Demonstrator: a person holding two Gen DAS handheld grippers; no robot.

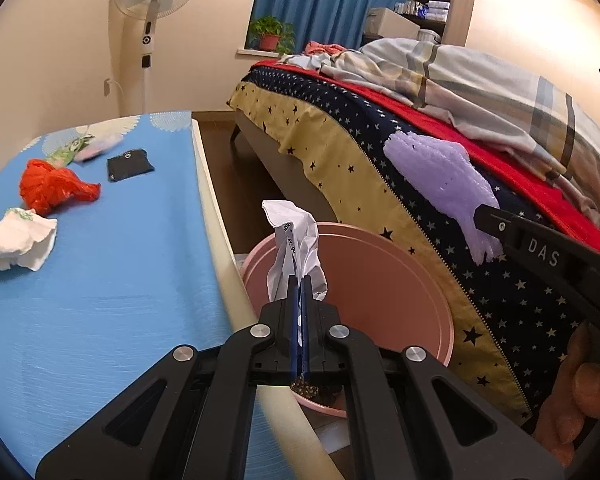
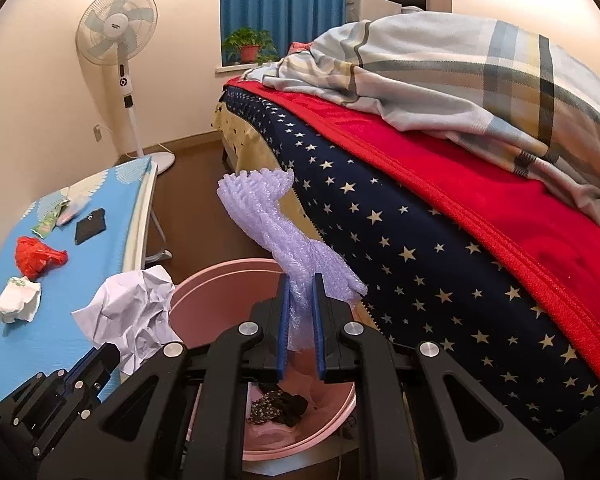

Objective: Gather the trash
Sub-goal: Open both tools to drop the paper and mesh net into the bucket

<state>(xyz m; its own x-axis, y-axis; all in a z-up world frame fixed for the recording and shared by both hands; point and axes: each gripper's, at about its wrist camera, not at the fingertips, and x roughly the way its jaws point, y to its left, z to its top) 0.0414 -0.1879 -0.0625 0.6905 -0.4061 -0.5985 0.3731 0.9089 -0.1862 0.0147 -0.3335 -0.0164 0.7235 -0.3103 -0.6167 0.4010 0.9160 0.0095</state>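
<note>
Already my left gripper [image 1: 299, 280] pinches the crumpled paper [image 1: 296, 246] and my right gripper [image 2: 301, 280] the purple foam wrap [image 2: 284, 232], both feather-light and soft, above the pink bin [image 2: 216, 280].

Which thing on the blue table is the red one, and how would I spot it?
Find the blue table beside the bed. Toward its far left lies a row of small items, and the red plastic bag sits crumpled between a white wad and a black pouch. It is the only bright red, shiny thing there.
</note>
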